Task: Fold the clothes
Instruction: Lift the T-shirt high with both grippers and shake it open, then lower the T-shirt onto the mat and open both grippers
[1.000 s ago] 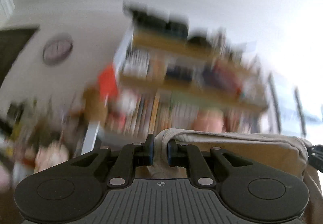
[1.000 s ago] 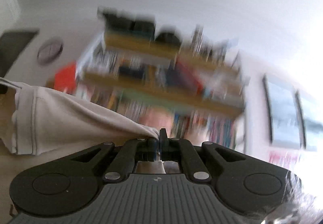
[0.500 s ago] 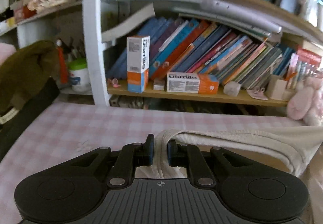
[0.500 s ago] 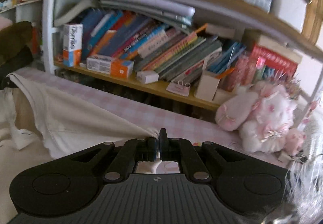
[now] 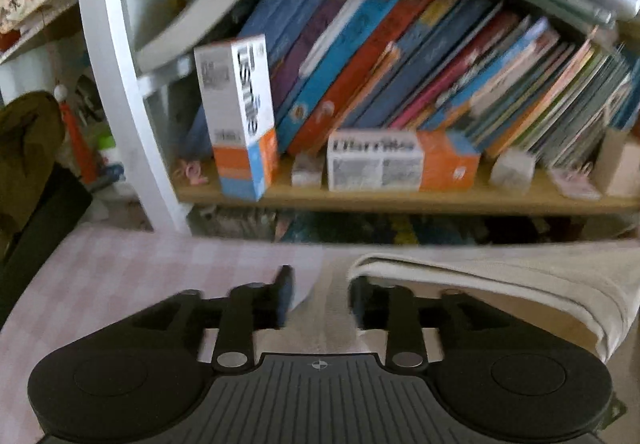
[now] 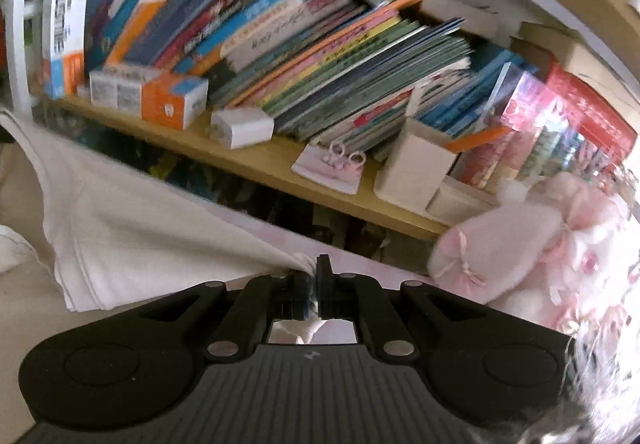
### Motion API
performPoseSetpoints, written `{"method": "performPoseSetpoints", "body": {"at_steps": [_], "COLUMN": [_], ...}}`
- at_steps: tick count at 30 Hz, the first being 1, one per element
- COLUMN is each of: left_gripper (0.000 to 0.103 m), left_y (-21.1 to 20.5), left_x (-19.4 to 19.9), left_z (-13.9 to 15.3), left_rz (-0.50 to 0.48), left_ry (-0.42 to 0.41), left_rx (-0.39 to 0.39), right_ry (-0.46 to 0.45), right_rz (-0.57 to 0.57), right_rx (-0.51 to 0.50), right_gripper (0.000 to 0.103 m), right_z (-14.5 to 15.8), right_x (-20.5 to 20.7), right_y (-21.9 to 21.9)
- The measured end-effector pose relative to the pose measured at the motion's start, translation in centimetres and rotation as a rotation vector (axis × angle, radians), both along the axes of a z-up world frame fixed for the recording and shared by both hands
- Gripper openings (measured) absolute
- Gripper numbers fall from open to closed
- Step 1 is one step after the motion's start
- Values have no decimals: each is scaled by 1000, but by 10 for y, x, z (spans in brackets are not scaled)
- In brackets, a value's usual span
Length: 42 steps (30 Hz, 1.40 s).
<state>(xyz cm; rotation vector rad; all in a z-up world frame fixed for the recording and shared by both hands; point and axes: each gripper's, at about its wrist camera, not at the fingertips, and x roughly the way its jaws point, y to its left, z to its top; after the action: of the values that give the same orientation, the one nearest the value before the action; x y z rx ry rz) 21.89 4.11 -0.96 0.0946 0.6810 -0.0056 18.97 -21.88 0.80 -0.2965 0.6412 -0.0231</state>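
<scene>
A cream-white garment (image 5: 500, 280) lies folded over on the pink checked tablecloth (image 5: 120, 276), stretching right from my left gripper (image 5: 320, 294). That gripper stands open, and the cloth's folded edge drapes over its right finger (image 5: 360, 298). In the right wrist view the same garment (image 6: 132, 228) spreads to the left. My right gripper (image 6: 314, 276) is shut on a bunched corner of the garment, low over the table near the bookshelf.
A wooden bookshelf (image 5: 400, 200) with leaning books and orange-white boxes (image 5: 400, 160) stands just beyond the table's far edge. Pink plush toys (image 6: 540, 236) sit at the right. A dark brown cloth (image 5: 24, 156) and a black object lie at the left edge.
Both grippers swung down from the ceiling view to the table and toward the shelf. The left gripper's jaws have parted and released the garment's edge. The right one stays shut.
</scene>
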Motion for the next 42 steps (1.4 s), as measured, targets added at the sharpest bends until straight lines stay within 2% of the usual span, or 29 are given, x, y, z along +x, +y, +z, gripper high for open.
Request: {"method": "performPoseSetpoints", "body": {"at_steps": [2,4,6,8,13,23,29,34,38,42], "left_gripper": [68,75,76,77,78,78,78,77,69,66], "left_y": [9,18,26,35,58,72,76,77,74,66], "left_x": [-12,-23,-35,-47,-82,-171,-211,-231,-235,-237], "left_z": [2,4,5,7,11,6,7,0,-7,-8], "left_rz": [-2,-3,-5,-6,-8,-47,-63,-125,-183,-252], "left_ry": [0,-1,-1,-1,-2,-10,-16,-25,-48,-17], "left_rx": [-40,-81,-121,-162,-244,-81,-38,8,66,42], "right_ry": [28,37,36,32,10,7,55,74,91,120], "right_rz": [2,-7,-24,-40,-55,-13,46,38,33,29], "right_rx": [-41,-64,-75,-82,-33,78,125,153,162,139], "right_gripper": [5,8,24,35,39,48,54,55,55,54], "right_z": [-11,-19,-25,-30,-25,-5,-10,-17,-21,-28], "right_x": [6,7,5,2,-22,-113,-190,-239,-263,-272], "right_y": [3,4,2,0,-10,14,49,69,82,91]}}
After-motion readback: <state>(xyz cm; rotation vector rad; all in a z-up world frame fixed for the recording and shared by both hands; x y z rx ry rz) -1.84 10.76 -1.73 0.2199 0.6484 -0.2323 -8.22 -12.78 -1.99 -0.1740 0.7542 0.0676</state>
